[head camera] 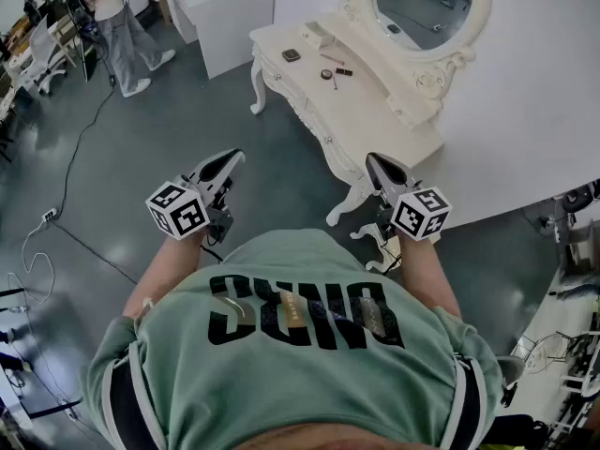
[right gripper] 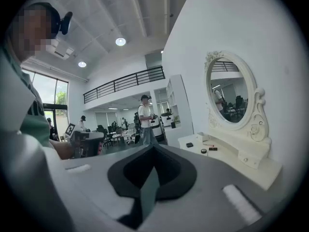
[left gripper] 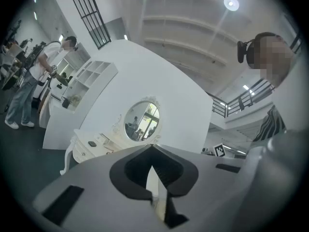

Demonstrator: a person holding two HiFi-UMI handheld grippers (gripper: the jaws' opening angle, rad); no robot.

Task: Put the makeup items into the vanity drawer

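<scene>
Left gripper [head camera: 232, 160]: clenched, jaws tip to tip with nothing between them; left of centre in the head view, over the dark floor [head camera: 141, 157].
Right gripper [head camera: 376, 164]: clenched and empty too; right of centre, just in front of the vanity's near end but not touching it.
Vanity [head camera: 375, 111]: white with carved legs, running from the upper centre of the head view down toward the right gripper.
Makeup items: all on the vanity top at its far end, upper centre of the head view, well apart from both grippers. They are a dark compact [head camera: 292, 55], a small round pot [head camera: 326, 74], a short dark tube [head camera: 344, 71] just beside the pot, and a thin stick [head camera: 332, 59] between the compact and the tube.
Pale box [head camera: 317, 34]: on the top beyond the makeup.
Drawer [left gripper: 82, 152]: its front, with a knob, sits flush with the vanity's front at the lower left of the left gripper view.
Mirror [head camera: 431, 7]: oval with a white frame, top right of the head view.
Bystander [head camera: 117, 17]: standing in the upper left corner.
</scene>
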